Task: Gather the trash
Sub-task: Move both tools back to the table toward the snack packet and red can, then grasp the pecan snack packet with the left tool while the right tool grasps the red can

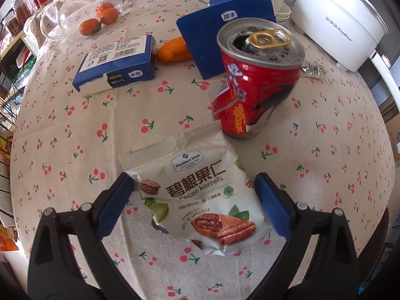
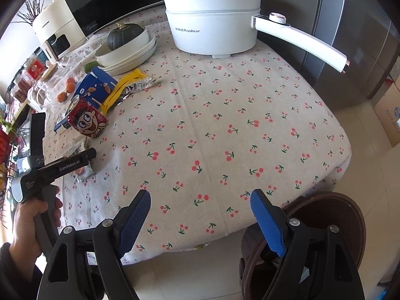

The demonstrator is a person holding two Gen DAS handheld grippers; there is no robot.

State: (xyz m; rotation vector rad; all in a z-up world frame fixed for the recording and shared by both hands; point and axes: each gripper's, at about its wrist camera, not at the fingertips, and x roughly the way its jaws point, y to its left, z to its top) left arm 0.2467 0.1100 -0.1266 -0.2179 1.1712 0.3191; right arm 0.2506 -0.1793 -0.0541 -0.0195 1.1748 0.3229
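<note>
The left gripper [image 1: 195,195] is spread wide around a torn pecan kernel packet [image 1: 200,195] lying flat on the counter [image 1: 325,130]; its left pad touches the packet's edge, while contact on the right is unclear. Just beyond stands a dented red drink can [image 1: 255,85], opened. The right gripper [image 2: 200,215] hangs wide and empty over the counter's near edge, above a brown bin [image 2: 350,215] that is partly hidden. A cherry-print cloth [image 2: 225,115] covers the counter; a white Royalstar electric pot [image 2: 212,25] sits at the far edge.
</note>
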